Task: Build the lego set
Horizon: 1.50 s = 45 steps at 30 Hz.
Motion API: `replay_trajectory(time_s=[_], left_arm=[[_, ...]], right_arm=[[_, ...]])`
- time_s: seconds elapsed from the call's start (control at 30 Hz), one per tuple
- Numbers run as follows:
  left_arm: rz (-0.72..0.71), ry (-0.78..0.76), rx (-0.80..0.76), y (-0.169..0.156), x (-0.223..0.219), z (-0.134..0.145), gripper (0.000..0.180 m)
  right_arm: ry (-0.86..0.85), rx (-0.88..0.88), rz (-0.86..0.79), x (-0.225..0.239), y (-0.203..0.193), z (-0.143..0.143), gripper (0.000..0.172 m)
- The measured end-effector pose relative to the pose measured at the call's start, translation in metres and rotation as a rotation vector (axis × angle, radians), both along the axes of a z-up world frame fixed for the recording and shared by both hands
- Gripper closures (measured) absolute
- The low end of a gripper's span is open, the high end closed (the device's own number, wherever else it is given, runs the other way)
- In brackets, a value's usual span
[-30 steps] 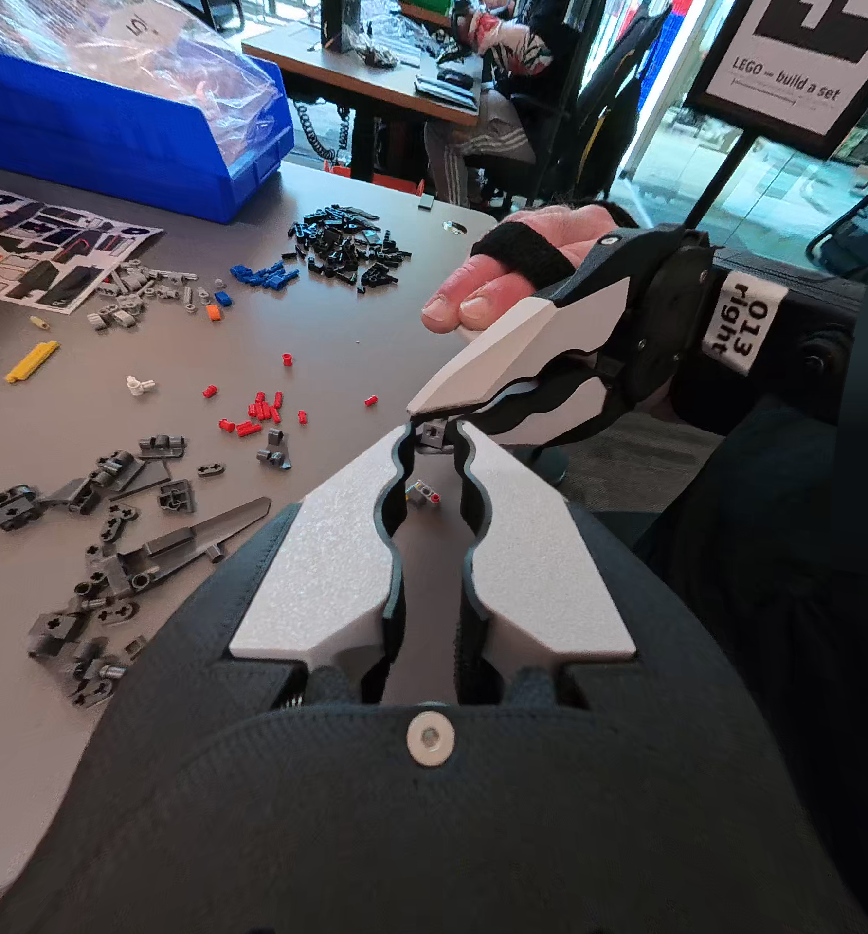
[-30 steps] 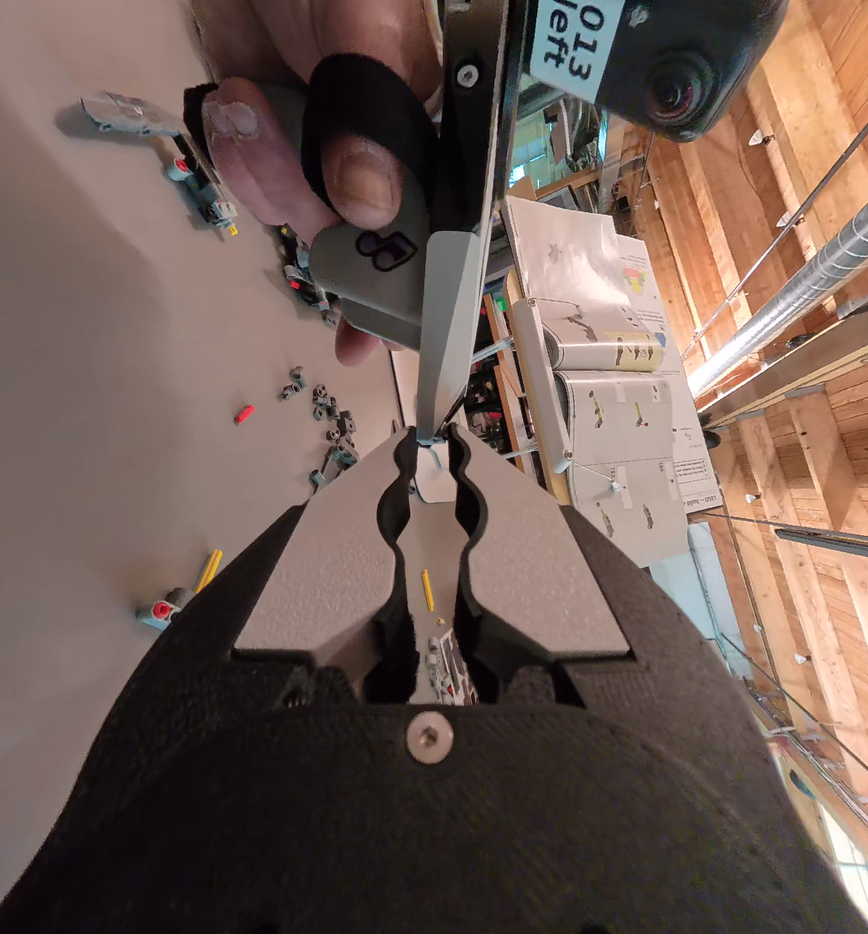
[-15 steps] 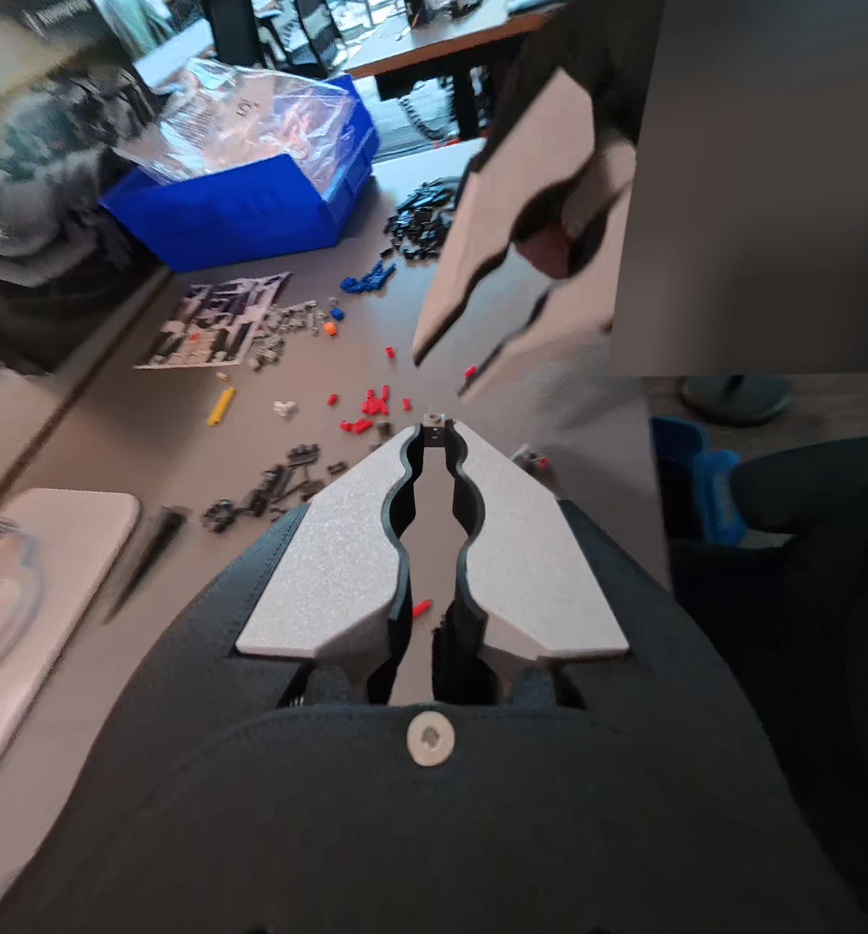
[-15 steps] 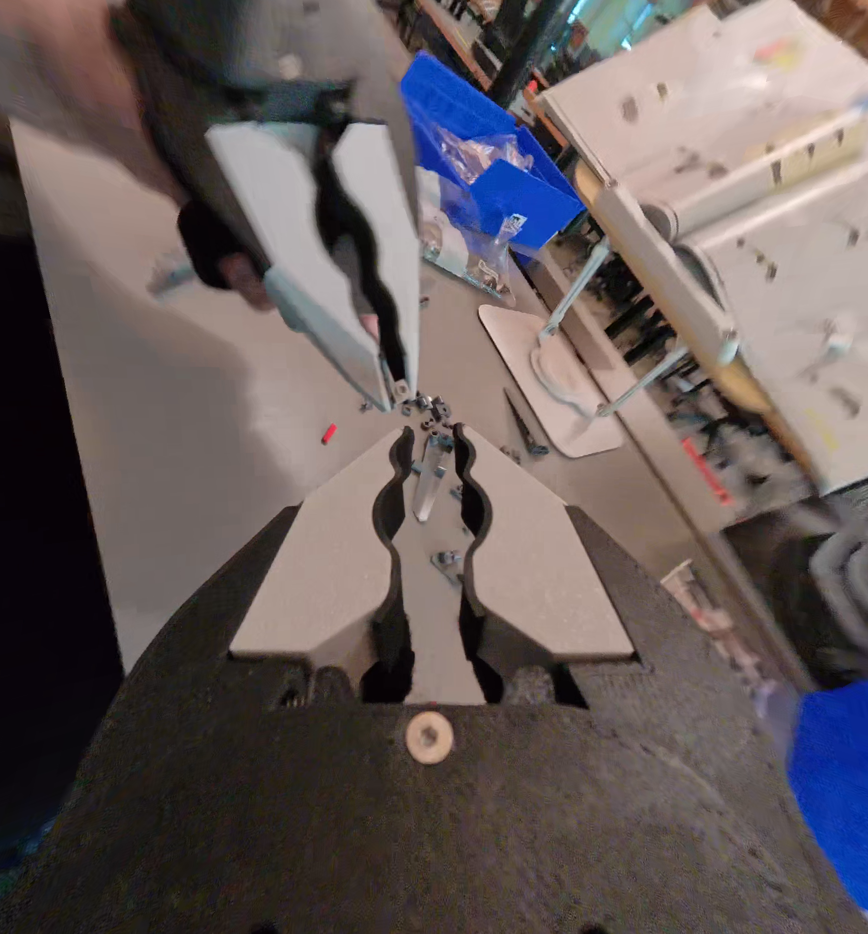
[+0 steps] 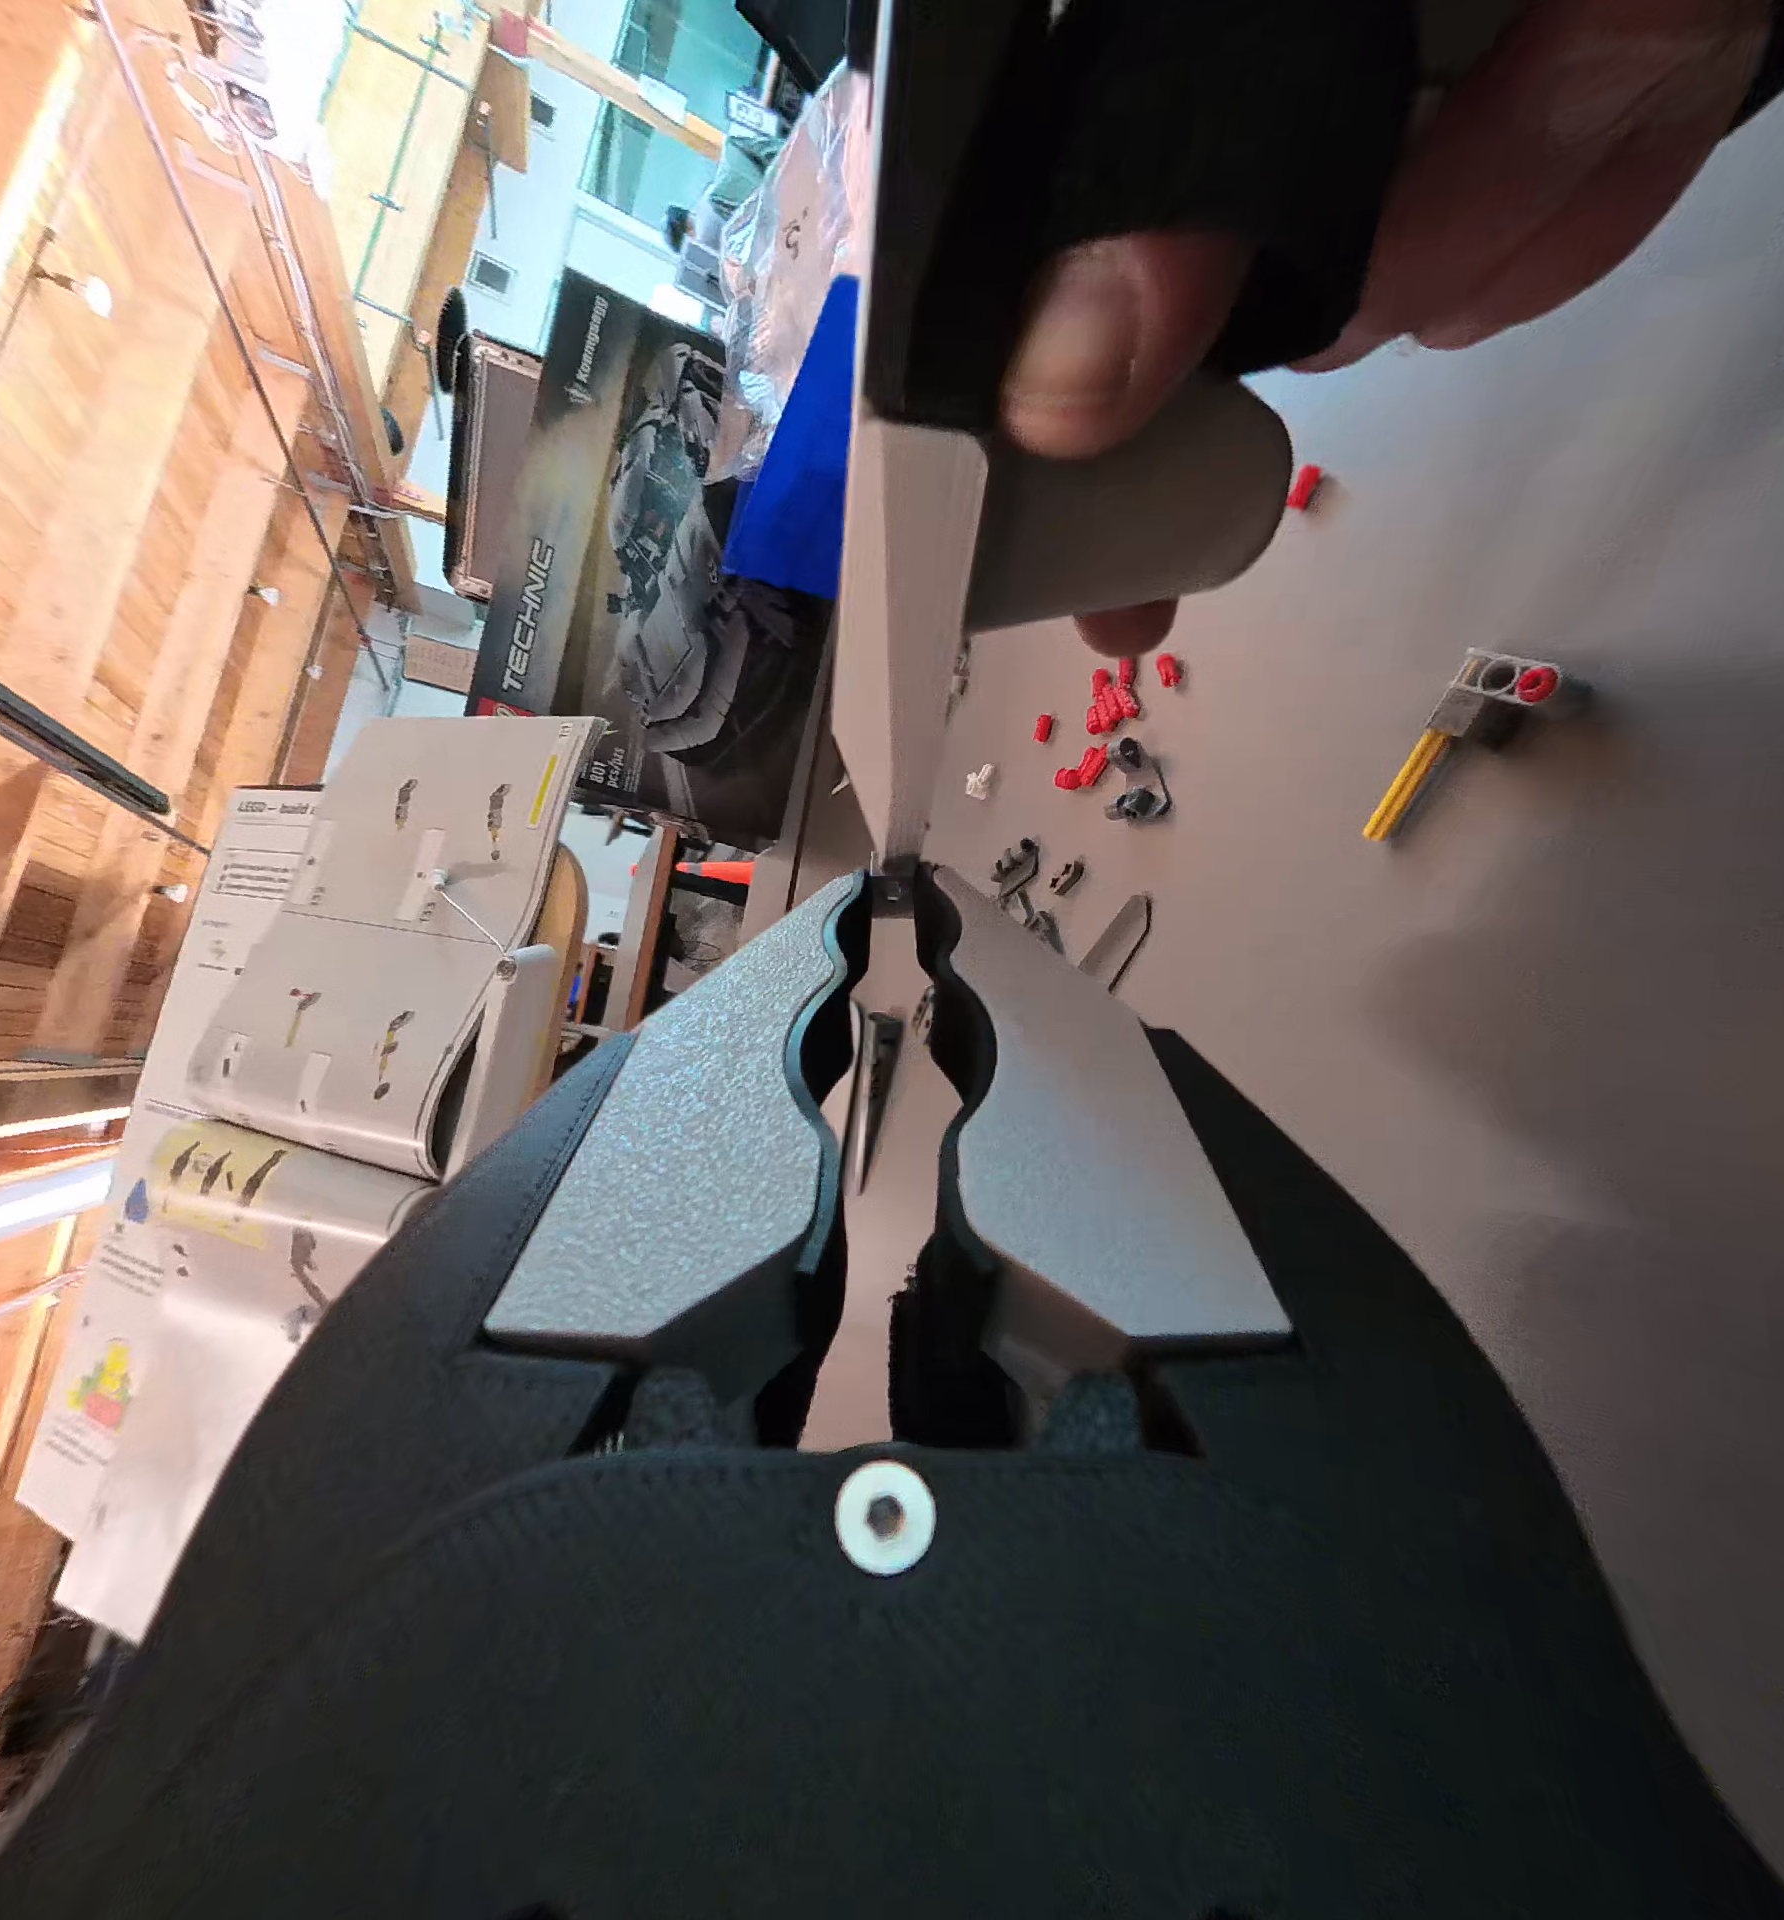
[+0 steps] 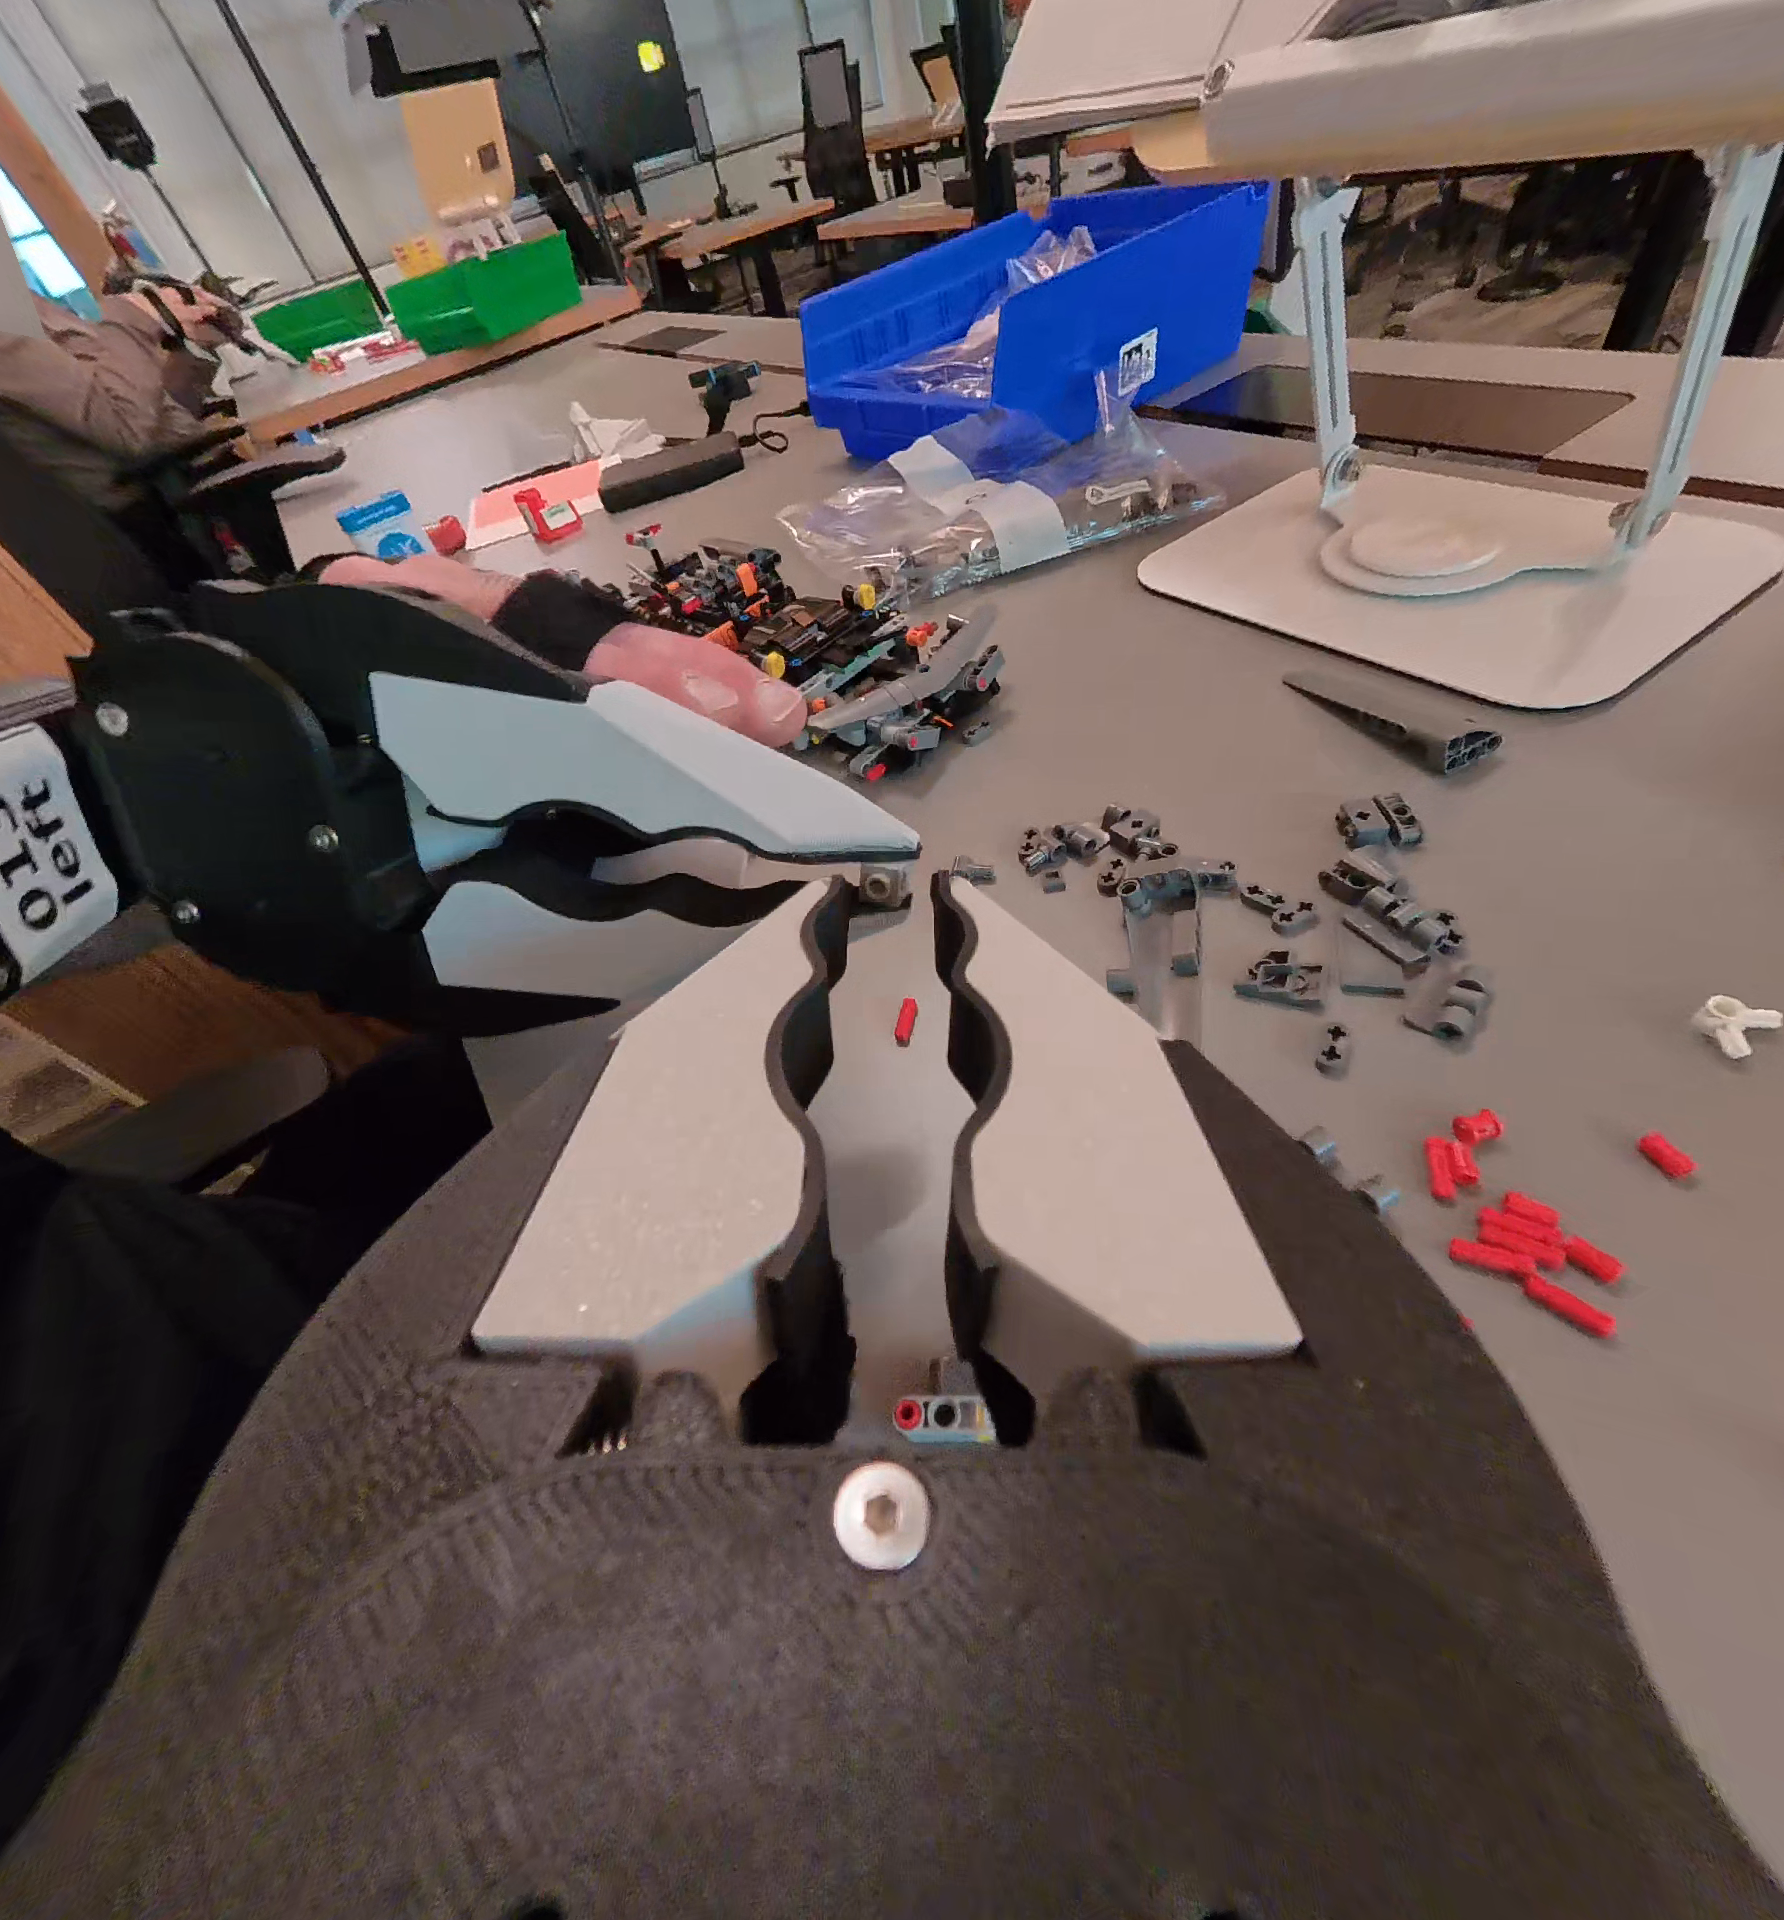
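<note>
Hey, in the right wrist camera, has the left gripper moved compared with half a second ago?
Yes. The left gripper now reaches in low from the left, well short of the blue bin; earlier it hung from above, overlapping that bin.

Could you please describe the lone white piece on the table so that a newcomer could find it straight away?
Start at the white stand base on the grey table and come toward the camera, past the pile of dark grey pieces. Just right of that pile lies the small white piece, the only white part among grey ones and red pins.

Grey wavy-edged fingers point(image 6: 659, 1153), black textured mount — one silver screw point(image 6: 881, 1515).
</note>
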State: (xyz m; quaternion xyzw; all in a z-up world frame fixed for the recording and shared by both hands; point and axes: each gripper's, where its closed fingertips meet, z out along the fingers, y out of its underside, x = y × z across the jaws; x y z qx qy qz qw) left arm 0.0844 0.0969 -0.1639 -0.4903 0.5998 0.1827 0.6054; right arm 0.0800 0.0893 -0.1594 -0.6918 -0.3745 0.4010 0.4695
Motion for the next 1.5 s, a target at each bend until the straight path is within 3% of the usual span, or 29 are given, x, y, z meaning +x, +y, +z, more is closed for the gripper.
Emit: replay_trajectory(time_s=[0.13, 0.33, 0.47, 0.6, 0.77, 0.93, 1.17, 1.5], left_arm=[[0.022, 0.049, 0.065, 0.001, -0.002, -0.002, 0.175], [0.057, 0.051, 0.04, 0.005, -0.006, -0.009, 0.174], [0.071, 0.04, -0.04, 0.003, -0.017, -0.013, 0.156], [0.082, 0.022, -0.146, 0.002, -0.037, -0.013, 0.162], [0.057, -0.003, -0.329, 0.0, -0.055, -0.029, 0.169], [0.03, -0.101, -0.481, -0.015, -0.058, -0.03, 0.172], [0.009, -0.103, -0.547, -0.021, -0.065, -0.038, 0.173], [-0.048, -0.114, -0.648, -0.036, -0.059, -0.046, 0.17]], right_arm=[[0.0, -0.021, -0.01, -0.007, 0.002, -0.005, 0.164], [-0.074, 0.022, -0.025, -0.009, 0.007, -0.011, 0.167], [-0.217, 0.091, 0.039, 0.004, 0.012, -0.013, 0.167], [-0.583, 0.227, 0.263, 0.015, 0.013, -0.04, 0.167], [-0.96, 0.392, 0.713, 0.017, -0.001, -0.074, 0.167], [-1.158, 0.389, 0.991, 0.018, -0.005, -0.09, 0.167], [-1.293, 0.351, 1.168, 0.02, -0.014, -0.106, 0.167], [-1.291, 0.34, 1.175, 0.015, -0.016, -0.107, 0.157]])
